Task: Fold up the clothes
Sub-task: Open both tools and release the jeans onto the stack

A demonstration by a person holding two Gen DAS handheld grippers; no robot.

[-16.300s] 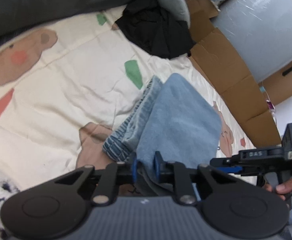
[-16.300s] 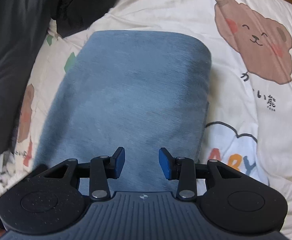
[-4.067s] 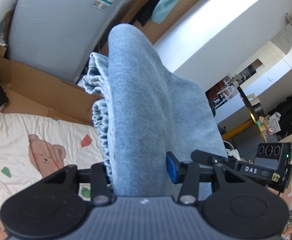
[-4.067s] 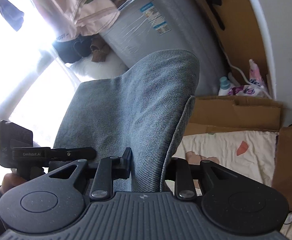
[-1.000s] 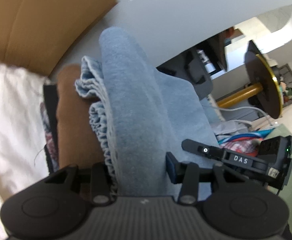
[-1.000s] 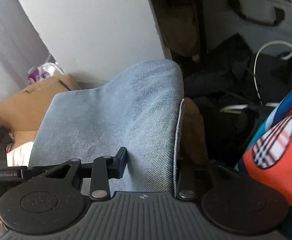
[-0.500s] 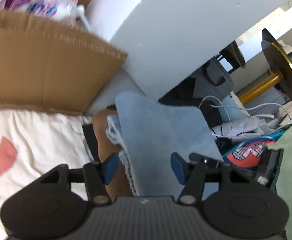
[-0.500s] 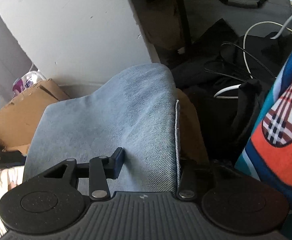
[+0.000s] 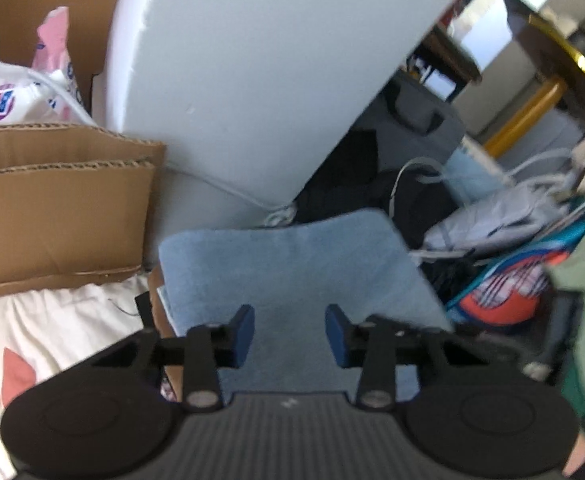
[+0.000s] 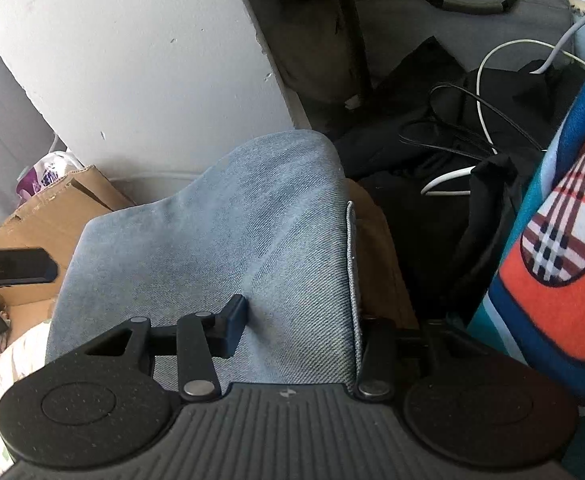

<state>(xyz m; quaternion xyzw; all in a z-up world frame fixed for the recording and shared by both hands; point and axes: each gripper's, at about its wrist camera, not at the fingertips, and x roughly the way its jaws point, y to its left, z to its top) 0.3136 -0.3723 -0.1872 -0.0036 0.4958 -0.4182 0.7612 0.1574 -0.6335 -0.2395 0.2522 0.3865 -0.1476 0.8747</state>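
The folded light blue jeans [image 9: 292, 264] lie flat on a brown item [image 10: 376, 248] at the bed's edge. My left gripper [image 9: 289, 336] hovers above their near end. Its jaws are closing with nothing between the blue pads, so the denim shows through the gap below. In the right wrist view the jeans [image 10: 232, 232] fill the gap of my right gripper [image 10: 304, 332]. The left finger [image 10: 232, 328] dents the cloth, and the right finger is hidden under the hem. These jaws are opening while still on the denim. The left gripper's tip [image 10: 12, 266] shows at the left edge.
A cardboard box [image 9: 52, 216] and a white wall corner [image 9: 252, 80] stand behind the jeans. Black clothing [image 10: 432, 140], a white cable [image 10: 492, 60] and a grey bag [image 10: 472, 0] lie to the right. An orange and blue plaid cloth [image 10: 564, 240] is close by, and the printed sheet [image 9: 32, 340] lies to the left.
My left gripper has let go of the jeans, lifted and rolled level, so they now lie flat beneath it. My right gripper stays in place on the denim.
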